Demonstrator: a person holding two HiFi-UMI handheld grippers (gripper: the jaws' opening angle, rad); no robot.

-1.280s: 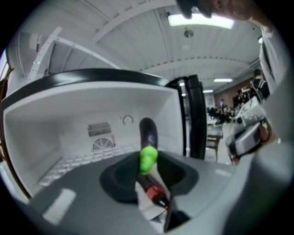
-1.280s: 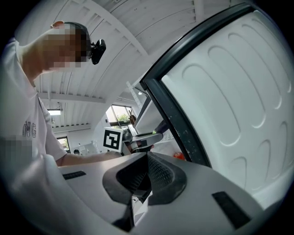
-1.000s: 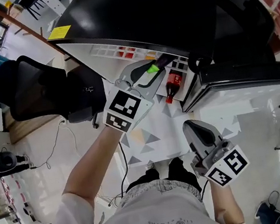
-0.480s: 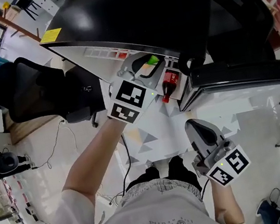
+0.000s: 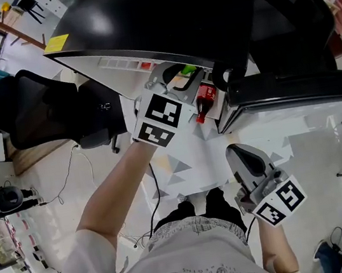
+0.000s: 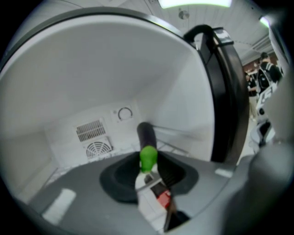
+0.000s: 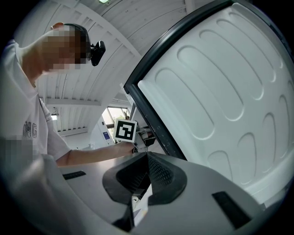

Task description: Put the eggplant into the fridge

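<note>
Left gripper [image 5: 178,81] had pushed deeper into the fridge [image 6: 82,78], clamped on the eggplant [image 6: 147,137]. Placement step under way; next, probably set it down inside and release. Right gripper [image 5: 244,161] idle, jaws together.

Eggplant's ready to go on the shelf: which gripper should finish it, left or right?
Left. The left gripper grips the eggplant and points into the open fridge, with the wire shelf just ahead. The right gripper is empty, jaws together, held back beside the door.
</note>
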